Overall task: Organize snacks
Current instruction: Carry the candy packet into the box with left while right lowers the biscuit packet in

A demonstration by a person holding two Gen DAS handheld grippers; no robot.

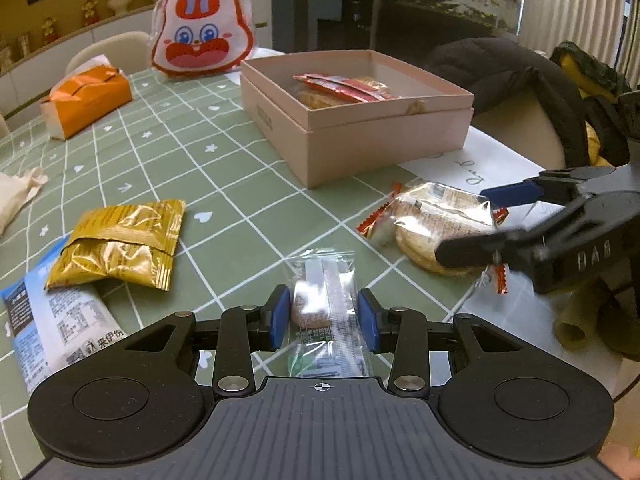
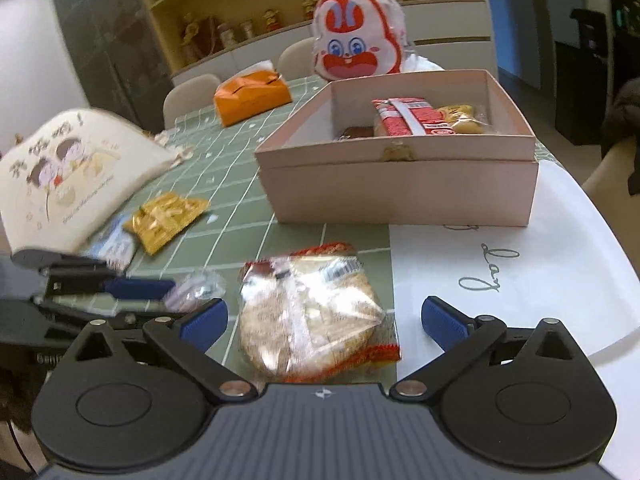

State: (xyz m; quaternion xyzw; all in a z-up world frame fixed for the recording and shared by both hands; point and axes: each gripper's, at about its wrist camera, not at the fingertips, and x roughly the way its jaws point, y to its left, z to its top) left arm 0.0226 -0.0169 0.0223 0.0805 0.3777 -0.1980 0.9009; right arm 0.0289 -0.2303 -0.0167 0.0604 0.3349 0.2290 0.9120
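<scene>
A small clear-wrapped snack [image 1: 324,304] lies low over the green checked tablecloth, and my left gripper [image 1: 324,318] is shut on it, a blue pad against each side of the wrapper. It also shows in the right wrist view as the small snack [image 2: 196,288] at the left gripper's [image 2: 160,288] blurred tip. A round cracker pack [image 2: 312,320] with red ends lies between the wide-open fingers of my right gripper [image 2: 323,304], untouched. From the left wrist view the right gripper [image 1: 462,222] straddles the cracker pack [image 1: 424,216]. Behind stands the open pink box [image 1: 360,136], holding a red packet [image 1: 344,88].
A gold packet [image 1: 120,248] lies on a blue-white packet [image 1: 52,320] at the left. Farther back are an orange tissue box [image 1: 86,100] and a rabbit-face bag [image 1: 202,32]. A cream cartoon pouch [image 2: 68,176] is at the left, a white mat [image 2: 520,264] at the right.
</scene>
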